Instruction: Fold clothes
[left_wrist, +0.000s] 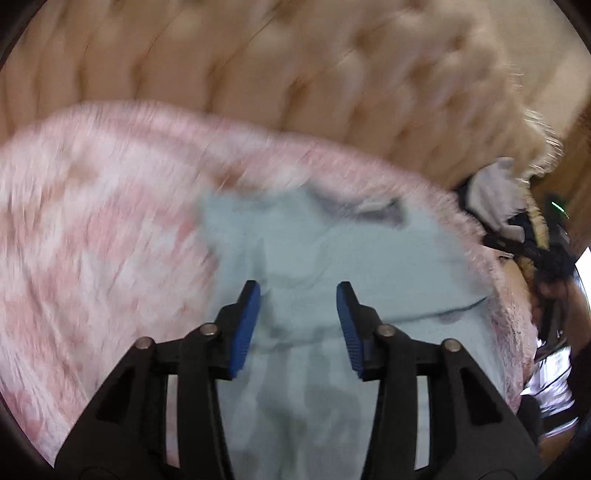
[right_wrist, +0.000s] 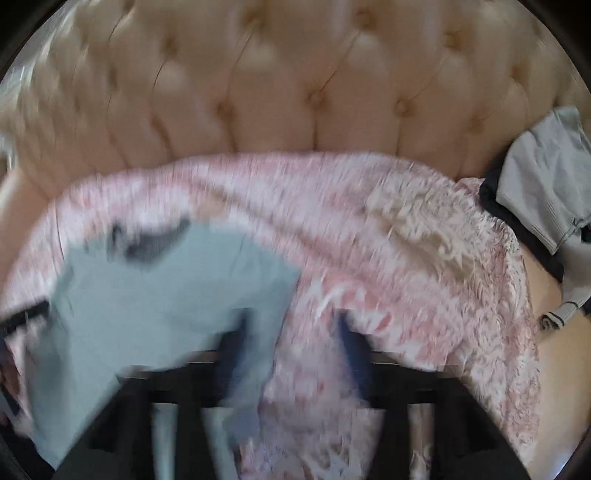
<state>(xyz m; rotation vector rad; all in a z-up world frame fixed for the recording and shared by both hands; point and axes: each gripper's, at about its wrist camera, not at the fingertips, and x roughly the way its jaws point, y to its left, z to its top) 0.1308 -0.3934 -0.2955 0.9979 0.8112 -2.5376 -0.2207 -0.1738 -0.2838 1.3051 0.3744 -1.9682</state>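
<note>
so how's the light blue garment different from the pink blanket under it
The light blue garment is smooth, plain cloth with a dark patch at its collar; the pink blanket is shaggy and mottled pink and white. The garment covers only part of the bed, while the blanket spreads wide to the tufted headboard. The garment lies on top, the blanket beneath. Both lie spread out, and neither open claw, left or right, grips them.

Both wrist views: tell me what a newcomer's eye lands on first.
First, the pale blue garment spread on a shaggy pink blanket in the middle of both views. Behind them rises a tufted beige headboard. In the left wrist view the left gripper stands open over the garment, blue pads on its fingers; the right gripper is badly blurred, and a grey and black pile of clothes lies at the right edge.
</note>
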